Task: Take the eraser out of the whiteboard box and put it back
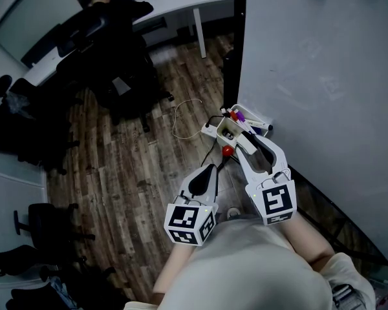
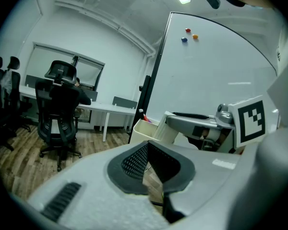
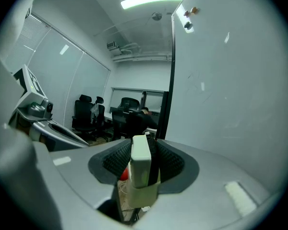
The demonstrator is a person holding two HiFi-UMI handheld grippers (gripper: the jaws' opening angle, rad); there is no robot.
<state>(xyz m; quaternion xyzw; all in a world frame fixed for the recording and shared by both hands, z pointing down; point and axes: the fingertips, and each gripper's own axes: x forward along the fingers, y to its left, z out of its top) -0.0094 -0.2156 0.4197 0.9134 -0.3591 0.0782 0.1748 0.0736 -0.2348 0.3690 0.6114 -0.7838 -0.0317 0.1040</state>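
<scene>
Eraser (image 3: 140,163), one, gripped by right tongs (image 3: 144,152); left tongs (image 2: 148,147) closed.

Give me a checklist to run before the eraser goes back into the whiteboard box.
1. Grip on the eraser: ok. The right hand-held gripper is shut on the eraser, which stands on edge between its jaws.
2. Box in sight: ok. The whiteboard box sits by the board's edge, open on top.
3. Room in the box: cannot tell. Markers stand in it, and the right gripper covers the rest.
4. Left hand-held gripper out of the way: ok. It is empty, jaws together, short of the box.
5. Eraser lined up over the opening: cannot tell.
</scene>
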